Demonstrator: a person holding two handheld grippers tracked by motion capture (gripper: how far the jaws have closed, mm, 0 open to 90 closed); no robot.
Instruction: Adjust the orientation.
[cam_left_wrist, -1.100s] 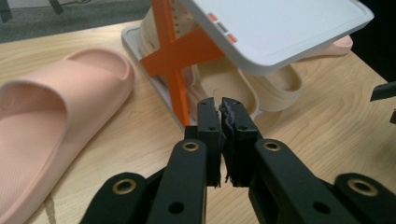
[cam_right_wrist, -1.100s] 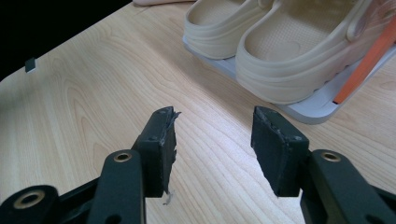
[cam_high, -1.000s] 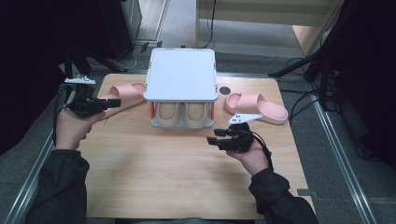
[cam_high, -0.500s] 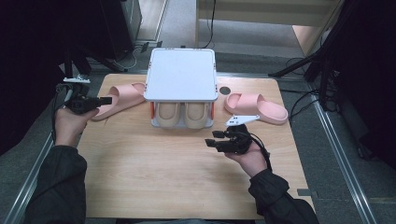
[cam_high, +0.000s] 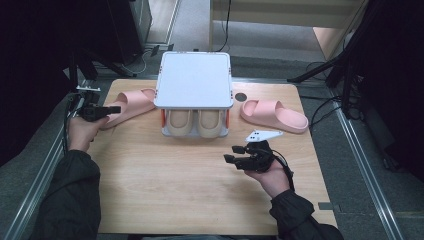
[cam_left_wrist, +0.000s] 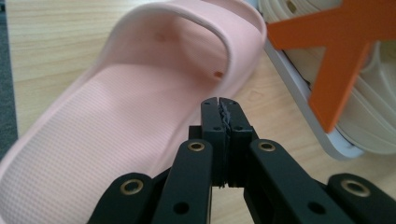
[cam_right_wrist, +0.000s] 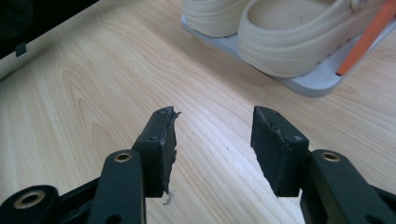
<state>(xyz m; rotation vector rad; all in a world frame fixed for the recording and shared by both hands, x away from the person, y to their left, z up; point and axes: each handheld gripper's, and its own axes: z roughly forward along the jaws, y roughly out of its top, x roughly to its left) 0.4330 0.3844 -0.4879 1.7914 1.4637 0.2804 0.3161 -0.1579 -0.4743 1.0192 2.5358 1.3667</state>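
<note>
Left gripper shut empty over left slipper's near heel, slipper running far-right; right gripper open, idle.

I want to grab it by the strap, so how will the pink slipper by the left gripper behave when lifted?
The pink slipper looks like thick moulded foam, so it is probably light and only slightly bendy. Its arched strap stands up unaided, so it should hold its shape in a pinch. The finely textured footbed suggests it won't be slippery. The left gripper is shut just above it.
</note>
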